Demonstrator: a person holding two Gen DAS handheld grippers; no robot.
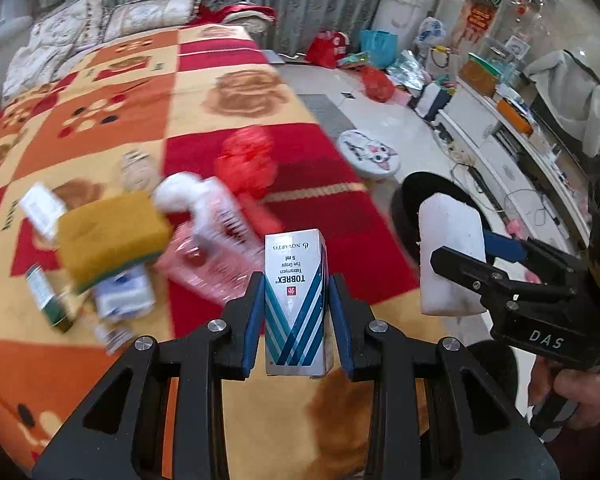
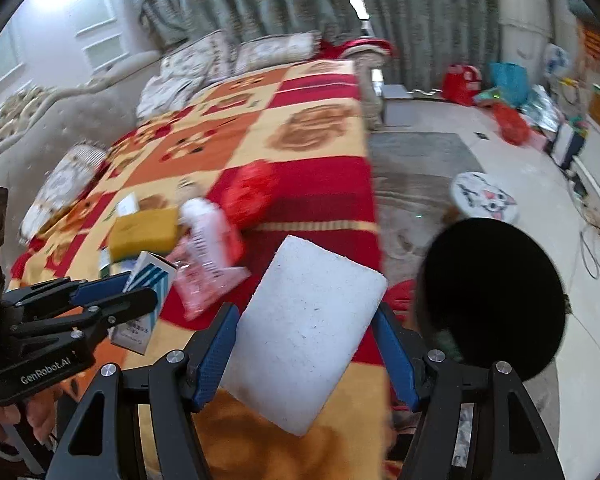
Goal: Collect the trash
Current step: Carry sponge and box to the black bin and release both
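Note:
My left gripper (image 1: 296, 300) is shut on a white and blue Tobrex eye-drop box (image 1: 295, 304), held above the bed blanket; the box also shows in the right wrist view (image 2: 148, 296). My right gripper (image 2: 304, 332) is shut on a white foam block (image 2: 304, 328), also seen in the left wrist view (image 1: 450, 256). On the blanket lie a yellow sponge (image 1: 108, 236), a pink-and-white pouch (image 1: 216, 240), a red crumpled bag (image 1: 248, 160) and small boxes (image 1: 124, 296). A black trash bin (image 2: 492, 296) stands on the floor right of the bed.
The bed carries a red, orange and yellow checked blanket (image 1: 112, 120) with pillows (image 1: 140, 16) at the far end. A round cat stool (image 1: 370, 154) stands on the floor. Bags and clutter (image 1: 376, 64) line the far wall and a low cabinet (image 1: 512, 136).

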